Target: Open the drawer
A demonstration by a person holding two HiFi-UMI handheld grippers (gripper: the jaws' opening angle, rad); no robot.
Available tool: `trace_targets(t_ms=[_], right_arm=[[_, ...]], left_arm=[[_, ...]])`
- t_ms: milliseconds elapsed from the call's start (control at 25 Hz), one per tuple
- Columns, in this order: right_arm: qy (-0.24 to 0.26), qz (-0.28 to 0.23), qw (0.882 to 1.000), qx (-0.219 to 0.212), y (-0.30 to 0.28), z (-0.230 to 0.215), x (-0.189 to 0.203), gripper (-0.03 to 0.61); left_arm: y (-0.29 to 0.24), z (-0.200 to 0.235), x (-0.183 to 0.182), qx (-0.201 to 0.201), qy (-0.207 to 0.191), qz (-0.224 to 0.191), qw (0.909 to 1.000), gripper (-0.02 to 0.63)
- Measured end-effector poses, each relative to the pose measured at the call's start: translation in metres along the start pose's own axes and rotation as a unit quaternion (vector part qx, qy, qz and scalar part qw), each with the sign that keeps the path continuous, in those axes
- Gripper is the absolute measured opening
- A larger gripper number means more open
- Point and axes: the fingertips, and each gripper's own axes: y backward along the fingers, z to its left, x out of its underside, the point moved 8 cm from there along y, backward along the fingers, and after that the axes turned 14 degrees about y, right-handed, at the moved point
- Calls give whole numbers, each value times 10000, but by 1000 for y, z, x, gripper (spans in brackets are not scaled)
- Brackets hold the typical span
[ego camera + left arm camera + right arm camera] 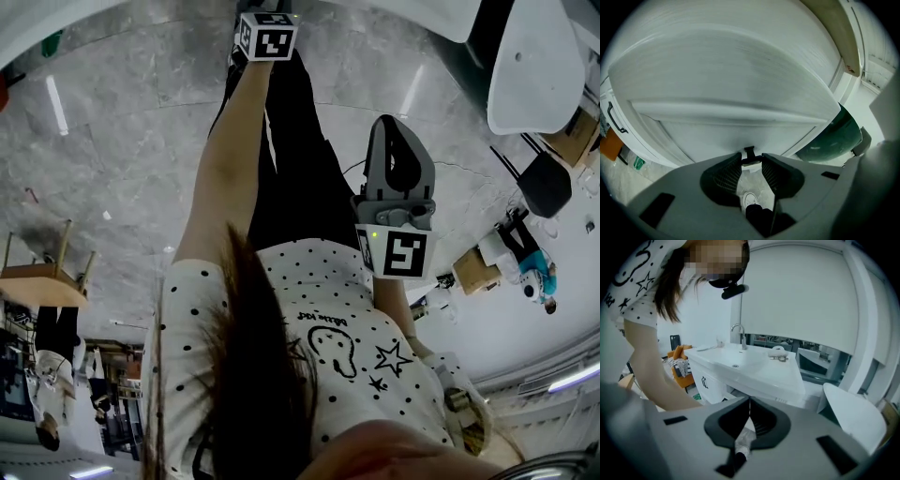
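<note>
The left gripper view is filled by a white drawer front (731, 89). Its small black handle (749, 157) sits right at the tips of my left gripper (750, 165). The ribbed pads (727, 174) close on the handle's bar from both sides. In the head view only this gripper's marker cube (267, 37) shows, at the end of an outstretched arm. My right gripper (749, 403) is held back from the cabinet, its jaws shut with nothing between them. It shows in the head view (397, 131) beside the person's dotted shirt.
A white sink counter (759, 373) with a tap (738, 335) and a cabinet with a black handle (704, 382) stand ahead of the right gripper. A white chair (855, 416) stands at the right. A dark green object (836, 136) lies right of the drawer. A shoe (750, 200) shows below.
</note>
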Motion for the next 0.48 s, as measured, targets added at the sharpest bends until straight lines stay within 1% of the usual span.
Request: trace_targets(t_ms=[480], right_arm=[[-132,40,9999,31,1,2,4,14]], left_arm=[[19,0,34,-25,11,206,9998,139]])
